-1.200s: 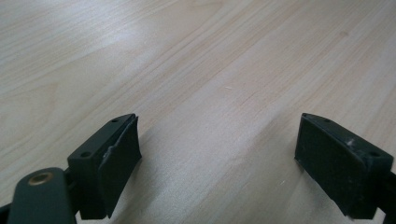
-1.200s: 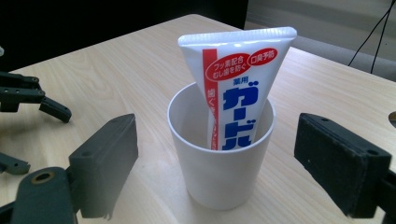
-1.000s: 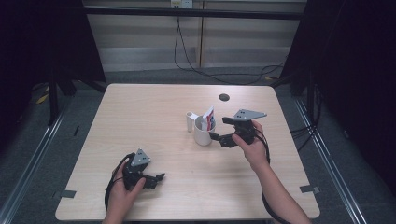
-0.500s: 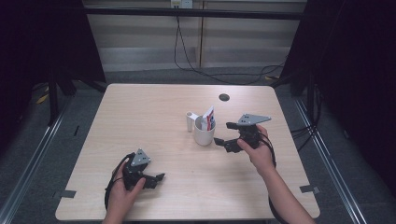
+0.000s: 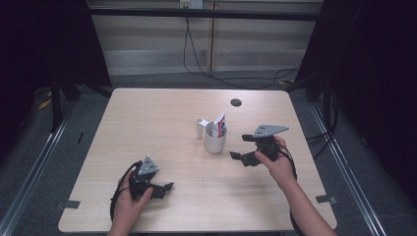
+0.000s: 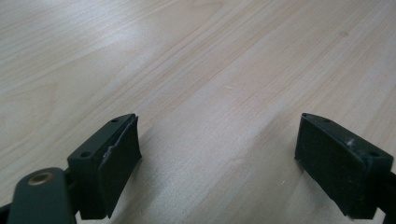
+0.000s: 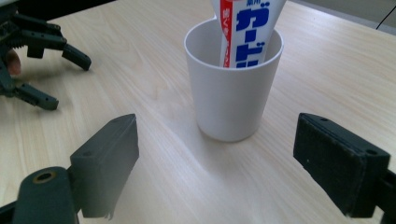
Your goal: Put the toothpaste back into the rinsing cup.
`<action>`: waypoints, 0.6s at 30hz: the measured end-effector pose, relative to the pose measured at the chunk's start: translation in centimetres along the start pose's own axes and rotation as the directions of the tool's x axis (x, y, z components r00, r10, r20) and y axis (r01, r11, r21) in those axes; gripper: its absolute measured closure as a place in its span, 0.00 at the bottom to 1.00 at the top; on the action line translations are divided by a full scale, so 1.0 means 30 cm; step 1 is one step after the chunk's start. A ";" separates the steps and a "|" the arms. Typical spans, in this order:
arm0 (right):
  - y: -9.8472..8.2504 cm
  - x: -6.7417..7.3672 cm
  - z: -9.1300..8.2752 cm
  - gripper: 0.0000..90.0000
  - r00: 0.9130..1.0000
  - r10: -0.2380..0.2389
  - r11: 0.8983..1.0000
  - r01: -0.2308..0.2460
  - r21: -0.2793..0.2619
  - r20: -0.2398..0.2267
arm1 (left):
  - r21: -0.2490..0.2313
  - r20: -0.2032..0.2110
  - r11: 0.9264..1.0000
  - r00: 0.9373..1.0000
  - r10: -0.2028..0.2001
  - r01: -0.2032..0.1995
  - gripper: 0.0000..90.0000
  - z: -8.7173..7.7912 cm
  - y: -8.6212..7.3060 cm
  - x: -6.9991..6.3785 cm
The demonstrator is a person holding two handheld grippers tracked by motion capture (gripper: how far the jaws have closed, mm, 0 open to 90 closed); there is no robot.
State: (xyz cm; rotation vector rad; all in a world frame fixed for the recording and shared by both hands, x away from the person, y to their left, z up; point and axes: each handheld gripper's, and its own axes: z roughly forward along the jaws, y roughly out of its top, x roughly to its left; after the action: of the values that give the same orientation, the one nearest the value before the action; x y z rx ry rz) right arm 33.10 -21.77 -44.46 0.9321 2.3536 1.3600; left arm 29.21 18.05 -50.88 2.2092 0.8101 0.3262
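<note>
Right hand-held gripper [image 7: 215,175] is standing apart, near white cup [image 7: 232,84] holding toothpaste tube [image 7: 245,29]; left hand-held gripper [image 6: 217,161] is resting apart on surface [image 5: 147,123].

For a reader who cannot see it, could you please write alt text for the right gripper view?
A white cup stands upright on a pale wooden table, holding a tube with blue and red print. The right gripper frames it in the foreground, jaws wide apart, touching nothing. The left gripper appears at upper left.

A pale wooden desk [image 5: 147,118] fills the centre; grey floor [image 5: 34,162] surrounds it, black curtains [image 5: 44,39] darken both upper corners.
</note>
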 end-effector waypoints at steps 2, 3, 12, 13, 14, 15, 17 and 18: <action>-0.007 0.000 -0.007 0.15 1.000 -0.004 1.000 0.004 0.010 0.004 | 0.000 0.000 1.000 1.000 0.000 0.000 0.15 0.000 0.000 0.000; -0.012 -0.001 -0.010 0.15 1.000 -0.005 1.000 0.005 0.015 0.005 | 0.000 0.000 1.000 1.000 0.000 0.000 0.15 0.000 0.000 0.000; -0.053 -0.010 -0.044 0.15 1.000 0.003 0.998 -0.003 0.057 -0.004 | 0.000 0.000 1.000 1.000 -0.001 0.001 0.15 0.000 0.000 0.000; -0.057 -0.011 -0.048 0.15 1.000 0.003 0.998 -0.002 0.061 -0.002 | 0.000 0.000 1.000 1.000 -0.001 0.001 0.15 0.000 0.000 0.000; -0.062 -0.012 -0.052 0.15 1.000 0.002 0.998 -0.002 0.066 -0.002 | 0.000 0.000 1.000 1.000 -0.001 0.001 0.15 0.000 0.000 0.000; -0.066 -0.013 -0.056 0.15 1.000 0.001 0.998 -0.001 0.069 -0.001 | -0.001 0.000 1.000 1.000 -0.001 0.001 0.15 0.000 0.000 0.000; -0.075 -0.013 -0.065 0.15 1.000 -0.003 0.997 0.003 0.083 -0.002 | -0.001 0.000 1.000 1.000 -0.001 0.001 0.15 0.000 0.000 0.000; -0.080 -0.014 -0.069 0.15 1.000 -0.003 0.996 0.003 0.085 0.000 | -0.001 0.000 1.000 1.000 -0.001 0.001 0.15 0.000 0.000 0.000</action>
State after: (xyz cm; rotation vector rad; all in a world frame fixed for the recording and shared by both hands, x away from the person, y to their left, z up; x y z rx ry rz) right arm 31.41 -24.29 -45.44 0.9511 2.4288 1.2666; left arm 29.21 18.04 -50.88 2.2082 0.8110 0.3257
